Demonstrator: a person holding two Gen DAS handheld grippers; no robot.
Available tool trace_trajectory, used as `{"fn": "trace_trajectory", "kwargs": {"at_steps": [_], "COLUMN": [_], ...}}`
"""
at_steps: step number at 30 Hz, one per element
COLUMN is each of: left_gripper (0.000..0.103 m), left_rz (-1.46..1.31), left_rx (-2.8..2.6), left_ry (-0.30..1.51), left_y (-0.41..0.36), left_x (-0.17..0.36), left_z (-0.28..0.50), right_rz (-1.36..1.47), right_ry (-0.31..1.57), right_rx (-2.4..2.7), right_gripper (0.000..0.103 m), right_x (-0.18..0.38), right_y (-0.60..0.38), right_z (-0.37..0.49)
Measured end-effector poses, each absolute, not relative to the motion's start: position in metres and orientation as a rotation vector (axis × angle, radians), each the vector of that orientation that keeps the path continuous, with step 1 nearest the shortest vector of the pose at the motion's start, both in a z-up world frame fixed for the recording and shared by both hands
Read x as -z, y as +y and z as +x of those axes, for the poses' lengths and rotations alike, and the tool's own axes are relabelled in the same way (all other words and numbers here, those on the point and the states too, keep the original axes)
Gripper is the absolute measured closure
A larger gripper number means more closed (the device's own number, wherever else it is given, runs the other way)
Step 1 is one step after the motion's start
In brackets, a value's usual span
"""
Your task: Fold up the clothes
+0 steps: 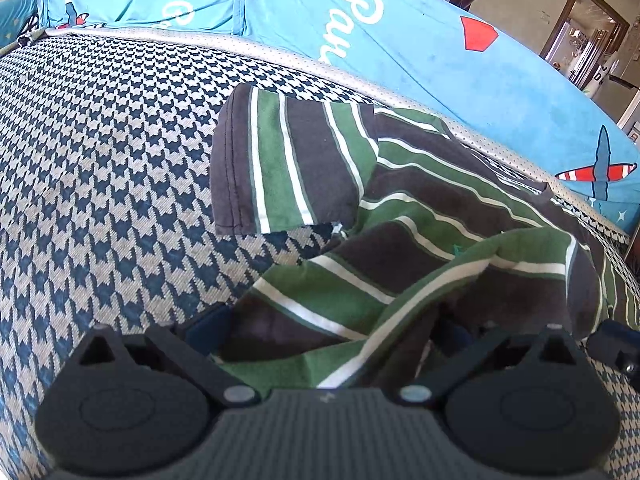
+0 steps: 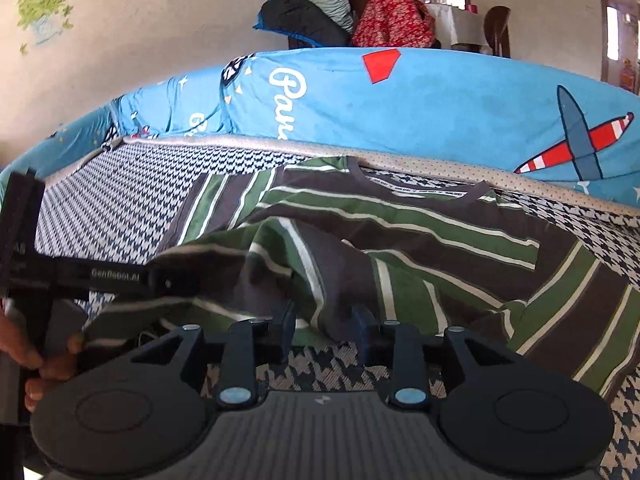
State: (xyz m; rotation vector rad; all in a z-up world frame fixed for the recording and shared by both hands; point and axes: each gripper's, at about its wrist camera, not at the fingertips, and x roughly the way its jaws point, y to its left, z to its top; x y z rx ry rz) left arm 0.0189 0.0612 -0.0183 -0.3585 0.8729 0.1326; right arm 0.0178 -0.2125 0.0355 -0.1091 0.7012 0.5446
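So there's a green, dark-brown and white striped cotton t-shirt [image 1: 400, 216] lying crumpled on a navy-and-beige houndstooth woven mat [image 1: 100, 180], w/ a bright blue bedsheet printed w/ white script, red shapes and airplanes [image 1: 420, 52] running along the far edge of the mat. One sleeve is spread flat toward the left in the left wrist view, neckline sits up near the mat's dotted grey border, and the bottom part of the shirt is bunched and flipped up toward the cams. Left gripper [image 1: 400, 332] is mostly buried under the raised fold, fabric draped right over where the fingers are, so tbh can't tell if it's clamped or not from its own cam. In the right wrist view you can see the left gripper [image 2: 176, 280] coming in from the side, black body in a person's hand [image 2: 36, 356], tip tucked into the lifted shirt edge, looks like it's carrying that fold but the pads are hidden. Right gripper [image 2: 326, 322] has its dark blue fingers [image 2: 287, 320] a bit apart, nothing pinched btw them, just bare mat showing in the gap, shirt right in front of the tips.
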Motion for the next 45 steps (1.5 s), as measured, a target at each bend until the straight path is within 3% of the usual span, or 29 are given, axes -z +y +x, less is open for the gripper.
{"fn": "trace_trajectory", "kwargs": {"at_steps": [5, 11, 12, 14, 16, 29, 37, 45], "left_gripper": [0.0, 0.0, 0.0, 0.0, 0.0, 0.0, 0.0, 0.0], "left_rz": [-0.355, -0.367, -0.369, -0.367, -0.345, -0.256, -0.211, -0.2], "left_rx": [-0.133, -0.138, -0.138, -0.134, -0.128, -0.043, 0.054, -0.041], "left_ry": [0.872, 0.872, 0.871, 0.864, 0.847, 0.733, 0.728, 0.771], "left_y": [0.061, 0.064, 0.064, 0.063, 0.06, 0.041, 0.021, 0.026], "left_x": [0.018, 0.018, 0.017, 0.015, 0.011, -0.023, -0.023, -0.007], "left_z": [0.02, 0.019, 0.019, 0.017, 0.015, -0.025, -0.052, -0.047], "right_rz": [-0.186, -0.227, -0.23, -0.228, -0.202, 0.489, 0.41, 0.408], "right_ry": [0.719, 0.725, 0.726, 0.729, 0.735, 0.673, 0.79, 0.766], "right_rx": [-0.563, -0.565, -0.565, -0.568, -0.578, -0.705, -0.545, -0.396], "right_gripper": [0.063, 0.061, 0.062, 0.092, 0.095, 0.098, 0.096, 0.094], "right_x": [-0.022, -0.009, -0.008, -0.009, -0.013, -0.069, -0.049, -0.051], "right_y": [-0.196, -0.178, -0.176, -0.174, -0.176, -0.243, -0.22, -0.252], "right_z": [0.019, 0.022, 0.022, 0.022, 0.021, 0.018, 0.029, 0.01]}}
